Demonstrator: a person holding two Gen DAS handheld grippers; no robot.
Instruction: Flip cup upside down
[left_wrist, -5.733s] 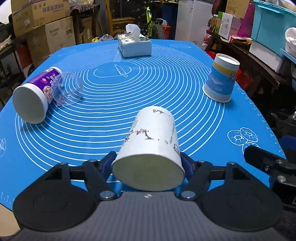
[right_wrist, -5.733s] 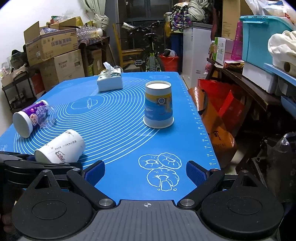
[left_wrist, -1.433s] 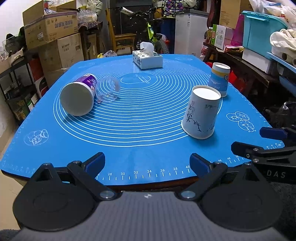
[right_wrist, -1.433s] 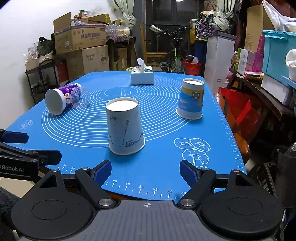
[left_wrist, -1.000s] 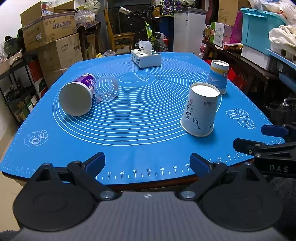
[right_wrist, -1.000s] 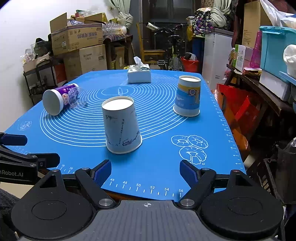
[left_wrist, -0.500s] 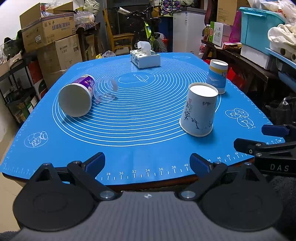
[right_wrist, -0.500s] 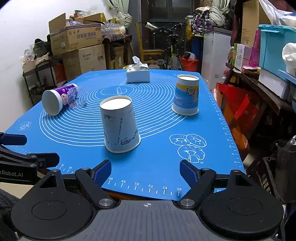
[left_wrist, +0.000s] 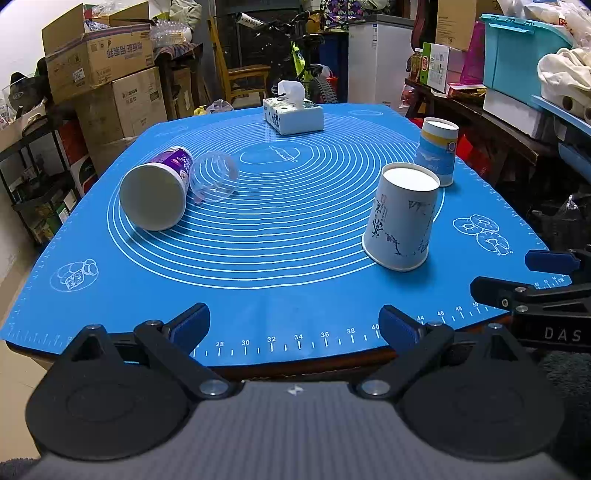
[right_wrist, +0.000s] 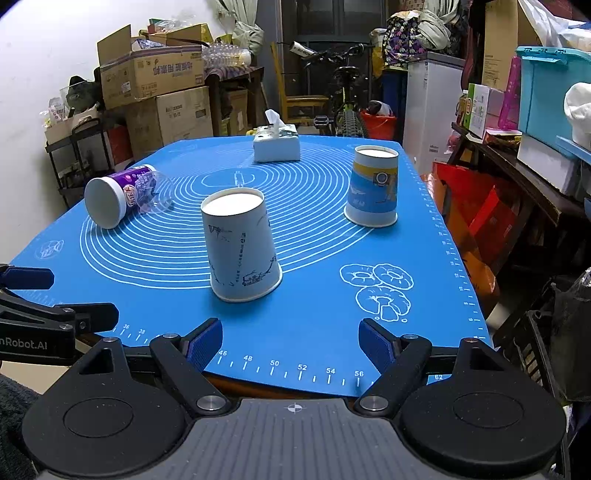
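Observation:
A white paper cup with ink drawings stands upside down on the blue mat; it also shows in the right wrist view. My left gripper is open and empty, held back at the table's near edge, apart from the cup. My right gripper is open and empty, also at the near edge, with the cup a short way ahead and left of centre. A blue and yellow paper cup stands upside down behind it.
A purple-labelled cup with a clear domed lid lies on its side at the left. A tissue box sits at the far end. Cardboard boxes, shelves and bins surround the table.
Over the last seconds my left gripper let go of the white cup, which now stands upside down. Both grippers have drawn back to the near edge; little has moved in the last half second.

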